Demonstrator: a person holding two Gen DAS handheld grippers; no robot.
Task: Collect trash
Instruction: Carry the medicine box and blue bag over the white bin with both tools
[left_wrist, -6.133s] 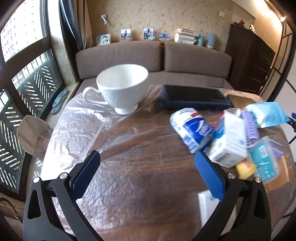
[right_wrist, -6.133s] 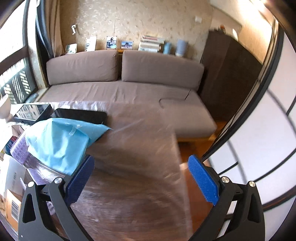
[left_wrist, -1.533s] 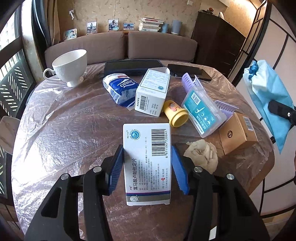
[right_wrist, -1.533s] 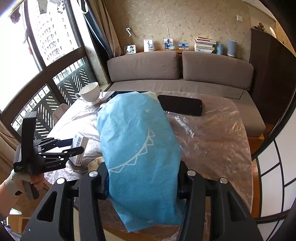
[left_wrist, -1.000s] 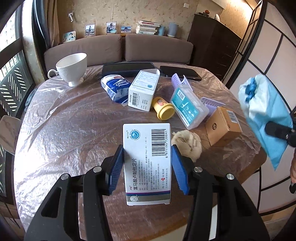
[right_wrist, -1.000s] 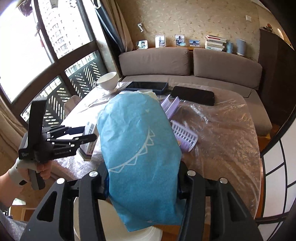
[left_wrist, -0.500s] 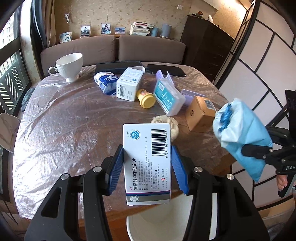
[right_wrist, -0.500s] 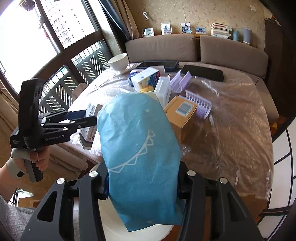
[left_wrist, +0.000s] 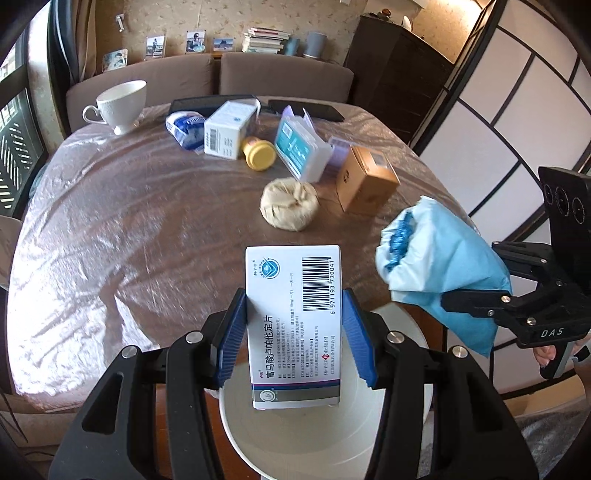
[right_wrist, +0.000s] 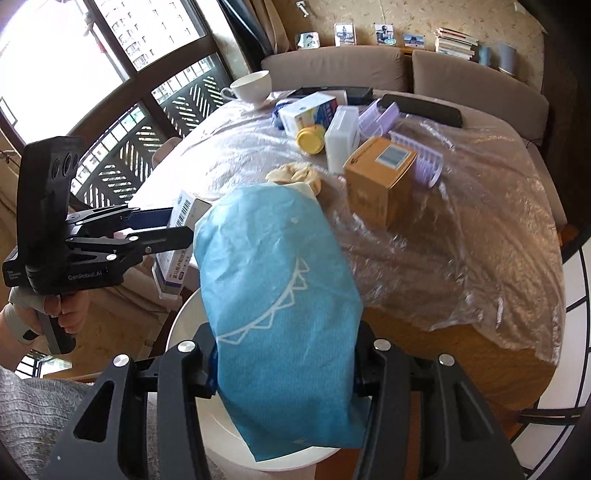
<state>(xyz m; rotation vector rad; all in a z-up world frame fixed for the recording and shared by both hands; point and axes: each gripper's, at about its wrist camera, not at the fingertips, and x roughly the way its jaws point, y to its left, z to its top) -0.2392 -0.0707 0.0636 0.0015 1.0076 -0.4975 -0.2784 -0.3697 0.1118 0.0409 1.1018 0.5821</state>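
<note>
My left gripper (left_wrist: 293, 332) is clamped on one white medicine box (left_wrist: 293, 325), its blue pads pressed to both long sides, and it hangs over the open white bin (left_wrist: 325, 435) just off the table's near edge. My right gripper (right_wrist: 284, 369) is closed on one blue bag (right_wrist: 280, 310), also above the bin (right_wrist: 192, 314); from the left view the bag (left_wrist: 443, 273) sits to the right of the box, apart from it.

On the table (left_wrist: 129, 229), under a clear plastic sheet, the nearest thing is one crumpled beige wad (left_wrist: 290, 203). Just right of it stands one brown carton (left_wrist: 365, 181). Behind these lie one clear case with a teal label (left_wrist: 301, 147), one yellow-capped jar (left_wrist: 260, 153), one white barcoded box (left_wrist: 227, 129) and one blue-and-white packet (left_wrist: 184, 129). Lilac racks (right_wrist: 421, 158) lie behind the carton; I cannot count them surely. At the far left edge stands one white cup (left_wrist: 120, 105). Two dark flat devices (left_wrist: 306, 109) lie along the far edge.
</note>
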